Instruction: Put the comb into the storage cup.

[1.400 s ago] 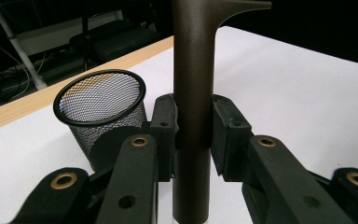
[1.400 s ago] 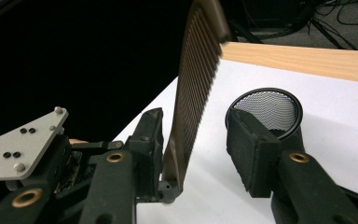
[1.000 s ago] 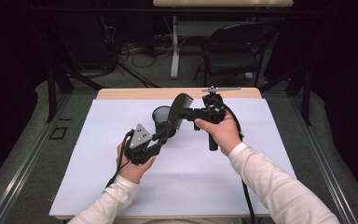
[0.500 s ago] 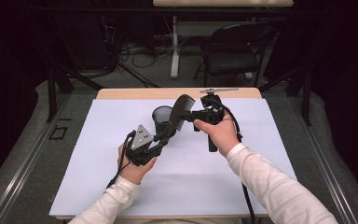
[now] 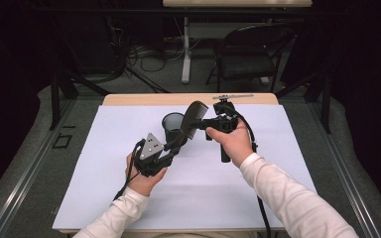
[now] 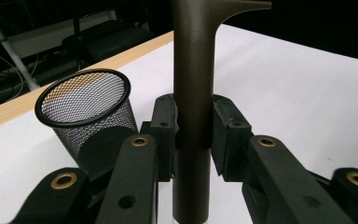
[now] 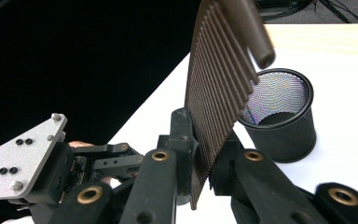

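A dark brown comb (image 5: pixel 188 124) is held tilted in the air over the white table cover (image 5: pixel 278 163), between both grippers. My left gripper (image 5: pixel 172 147) is shut on its smooth handle (image 6: pixel 193 93), low on the comb. From the right, my right gripper (image 5: pixel 200 124) is shut across the comb's teeth (image 7: pixel 216 88), higher up. Just behind the comb, a black mesh cup (image 5: pixel 171 127) stands upright with nothing inside; it appears to the left of the handle (image 6: pixel 86 112) and beyond the teeth (image 7: pixel 279 116). The left gripper's grey plate (image 7: pixel 23 156) appears below the comb.
The wooden table edge (image 5: pixel 139 99) runs along the back of the white cover. Beyond the table stand a dark chair (image 5: pixel 248 59) and table legs with cables on the floor. Bare white cover lies to the left, right and front of the hands.
The comb has turned a little and now shows more edge-on, its top slightly further right. Both hands have stayed almost in place.
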`<action>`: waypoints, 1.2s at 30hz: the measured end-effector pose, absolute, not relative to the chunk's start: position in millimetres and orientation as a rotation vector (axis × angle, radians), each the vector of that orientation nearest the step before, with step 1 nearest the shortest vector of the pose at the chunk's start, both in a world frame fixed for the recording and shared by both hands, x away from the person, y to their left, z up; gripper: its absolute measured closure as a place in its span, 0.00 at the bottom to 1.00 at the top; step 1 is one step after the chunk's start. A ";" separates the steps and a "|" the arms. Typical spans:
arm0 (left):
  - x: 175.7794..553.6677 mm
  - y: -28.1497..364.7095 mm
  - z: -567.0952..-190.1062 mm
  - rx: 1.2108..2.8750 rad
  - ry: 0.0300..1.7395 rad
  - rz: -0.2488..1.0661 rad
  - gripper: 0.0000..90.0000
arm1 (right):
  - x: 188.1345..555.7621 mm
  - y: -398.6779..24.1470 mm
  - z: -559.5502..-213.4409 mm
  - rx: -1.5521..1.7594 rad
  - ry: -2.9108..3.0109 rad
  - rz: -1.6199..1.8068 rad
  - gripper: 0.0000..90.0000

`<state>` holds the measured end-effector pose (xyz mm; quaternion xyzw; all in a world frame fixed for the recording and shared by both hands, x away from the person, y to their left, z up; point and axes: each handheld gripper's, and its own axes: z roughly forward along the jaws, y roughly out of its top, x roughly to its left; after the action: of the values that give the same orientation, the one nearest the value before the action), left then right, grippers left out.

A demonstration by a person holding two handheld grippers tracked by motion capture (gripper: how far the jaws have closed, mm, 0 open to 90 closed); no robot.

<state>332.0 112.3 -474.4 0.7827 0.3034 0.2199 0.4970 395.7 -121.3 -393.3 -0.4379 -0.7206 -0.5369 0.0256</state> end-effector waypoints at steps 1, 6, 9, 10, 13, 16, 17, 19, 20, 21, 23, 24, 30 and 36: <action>332.0 112.2 -474.4 1.895 0.735 0.533 0.81 | 395.8 -121.3 -393.5 -1.357 -2.224 -1.659 0.92; 332.0 112.2 -474.5 1.895 0.734 0.530 0.81 | 396.1 -121.7 -394.0 -1.358 -2.212 -1.666 0.93; 332.1 112.2 -474.6 1.895 0.735 0.530 0.81 | 396.4 -122.2 -394.2 -1.357 -2.204 -1.667 0.94; 332.1 112.1 -474.6 1.895 0.735 0.530 0.81 | 396.4 -122.3 -394.3 -1.356 -2.202 -1.668 0.94; 332.1 112.1 -474.8 1.895 0.734 0.529 0.81 | 396.4 -122.5 -394.8 -1.358 -2.184 -1.665 0.95; 332.1 112.0 -475.1 1.896 0.734 0.529 0.81 | 396.4 -122.8 -395.2 -1.361 -2.168 -1.662 0.96; 332.2 112.1 -475.1 1.896 0.733 0.527 0.81 | 396.6 -123.1 -395.3 -1.360 -2.162 -1.661 0.96; 332.1 112.0 -475.1 1.895 0.732 0.528 0.81 | 396.8 -123.3 -395.7 -1.360 -2.157 -1.664 0.96; 332.1 112.0 -475.1 1.895 0.732 0.527 0.81 | 396.7 -123.4 -395.6 -1.365 -2.152 -1.662 0.96; 332.1 112.0 -475.1 1.895 0.732 0.527 0.81 | 396.7 -123.5 -395.7 -1.366 -2.150 -1.661 0.96; 332.2 112.0 -475.1 1.896 0.733 0.526 0.81 | 396.8 -123.6 -396.0 -1.365 -2.149 -1.662 0.96; 332.2 112.1 -475.1 1.897 0.732 0.526 0.81 | 396.9 -123.8 -396.1 -1.364 -2.150 -1.661 0.96; 332.6 112.0 -475.3 1.896 0.732 0.522 0.81 | 397.0 -124.0 -396.4 -1.360 -2.154 -1.662 0.96; 332.6 112.2 -475.4 1.896 0.732 0.522 0.81 | 396.5 -123.5 -396.5 -1.355 -2.162 -1.667 0.96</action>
<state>332.6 112.2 -475.4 0.7833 0.3024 0.2157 0.4985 396.5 -123.5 -396.5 -0.4440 -0.7086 -0.5464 0.0469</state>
